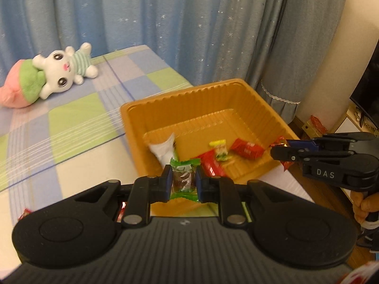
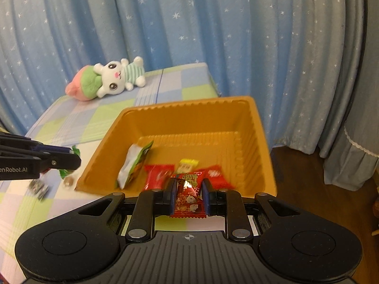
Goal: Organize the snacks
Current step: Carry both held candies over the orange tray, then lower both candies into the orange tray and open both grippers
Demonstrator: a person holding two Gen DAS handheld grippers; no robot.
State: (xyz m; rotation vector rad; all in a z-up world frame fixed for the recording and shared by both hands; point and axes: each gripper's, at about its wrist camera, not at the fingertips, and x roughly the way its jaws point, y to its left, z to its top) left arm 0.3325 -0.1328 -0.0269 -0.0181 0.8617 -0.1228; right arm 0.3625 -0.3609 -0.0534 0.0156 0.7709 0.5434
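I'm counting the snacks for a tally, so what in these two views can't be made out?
- Left wrist view: red wrappers under the left gripper, mostly hidden by its body.
- Right wrist view: small dark snack on the bedsheet, motion-blurred; kind unreadable.
- Right wrist view: print on the red packets in the orange tray, blurred and partly behind the right gripper.

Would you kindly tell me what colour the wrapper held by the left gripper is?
Green, with a dark panel; the snack shows best in the left wrist view.
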